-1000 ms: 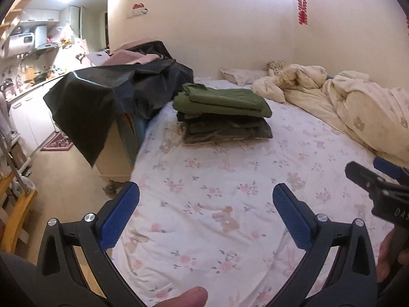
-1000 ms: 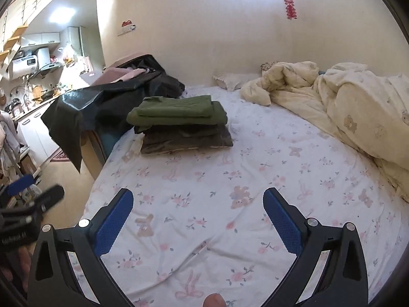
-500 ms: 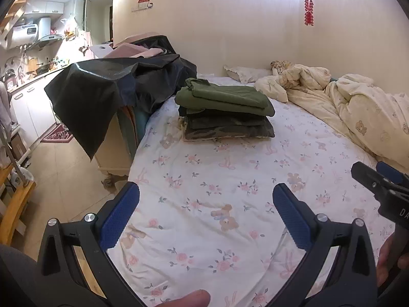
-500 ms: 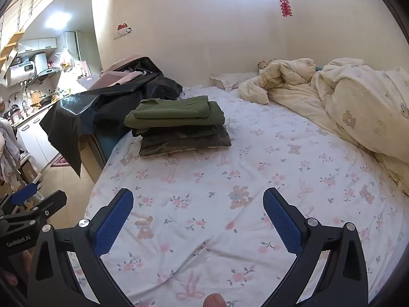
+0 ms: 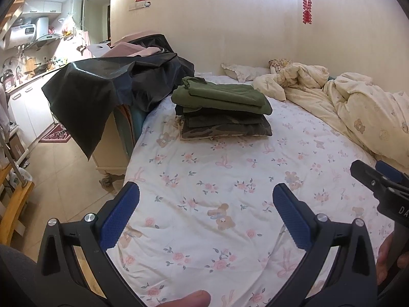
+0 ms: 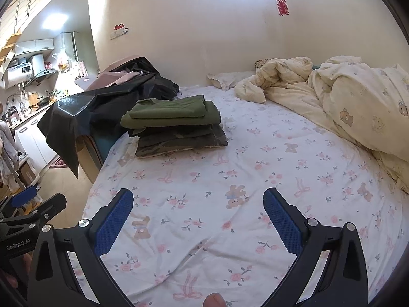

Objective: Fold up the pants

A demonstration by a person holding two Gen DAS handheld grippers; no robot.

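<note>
both grippers empty, pulling back from a finished stack

the left gripper (image 5: 205, 220) sits at the bottom of its own view with its blue pads spread wide and nothing between them, only flowered sheet below. the right gripper (image 6: 198, 218) is the same in its view: jaws apart, holding nothing. each one shows at the edge of the other's frame, the right one at the right edge of the left view, the left one at the lower left of the right view.

further out, the bed (image 5: 230, 179) is bare across the middle of both frames. the folded pants (image 5: 222, 97), olive green, lie on top of a camouflage pile (image 5: 225, 125) in the upper centre of the left view, well apart from both grippers. a black sheet (image 5: 84, 94) drapes over furniture to the left, and a rumpled cream duvet (image 5: 358, 102) fills the upper right.

against the earlier frames, the stack has not shifted, and both grippers stay open. what has changed is the viewpoint: both cameras have tilted up a little and eased back, so more of the wall and the red hanging ornament (image 5: 306, 5) comes into sight.

by my reading this pair is done and stacked, and no unfolded pants are in sight; the hands look to be resetting for a next garment or stopping.
</note>
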